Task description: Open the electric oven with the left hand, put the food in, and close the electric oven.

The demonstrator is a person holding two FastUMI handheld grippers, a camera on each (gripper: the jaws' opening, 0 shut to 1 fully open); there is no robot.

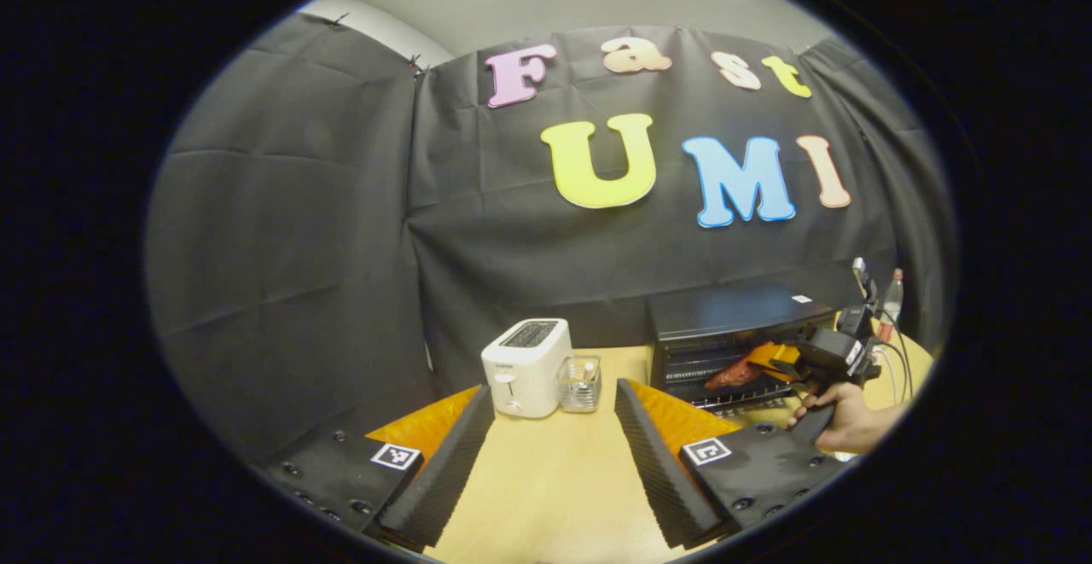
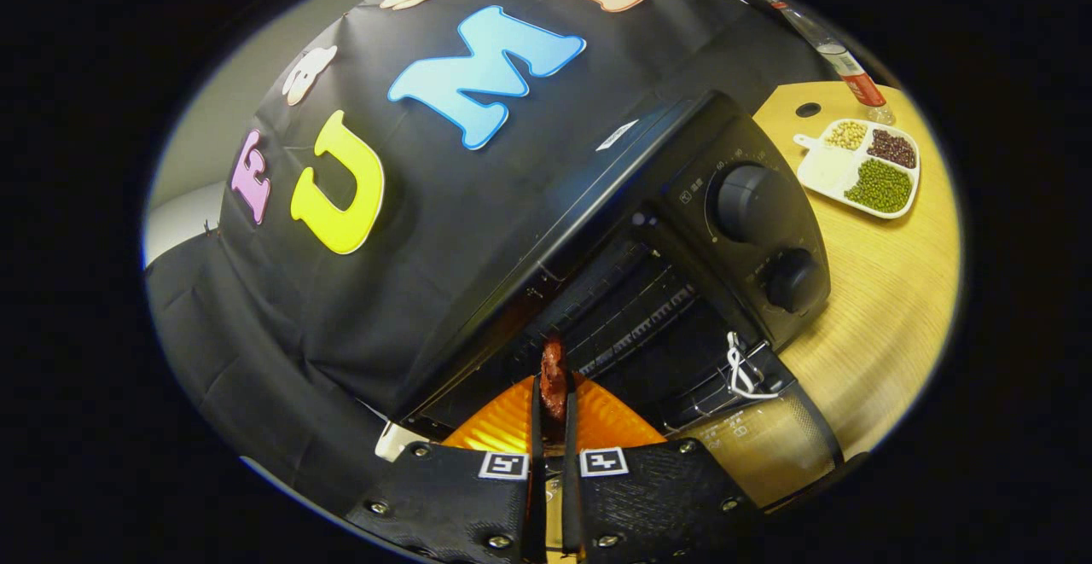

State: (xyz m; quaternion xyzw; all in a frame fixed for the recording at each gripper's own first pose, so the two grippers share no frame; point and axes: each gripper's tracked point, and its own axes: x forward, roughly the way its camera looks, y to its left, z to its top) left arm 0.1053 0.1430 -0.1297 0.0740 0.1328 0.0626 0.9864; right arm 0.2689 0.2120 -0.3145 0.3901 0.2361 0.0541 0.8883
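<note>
The black electric oven (image 1: 725, 312) stands at the back right of the wooden table with its door folded down. My left gripper (image 1: 554, 444) hovers open over the table in front of it, holding nothing. In the left gripper view the other gripper (image 1: 819, 357), held by a hand (image 1: 840, 423), reaches into the oven mouth with a reddish piece of food (image 1: 738, 372). In the right gripper view my right gripper (image 2: 553, 410) is shut on that food (image 2: 553, 375), tilted, at the oven's (image 2: 682, 231) opening above the rack (image 2: 631, 308). The lowered door (image 2: 759, 436) lies below.
A white toaster (image 1: 527, 366) and a small glass holder (image 1: 582, 383) stand left of the oven. A white divided dish of beans (image 2: 862, 167) and a bottle (image 2: 840, 56) sit beyond the oven's knob side. The oven's two knobs (image 2: 751, 201) face me.
</note>
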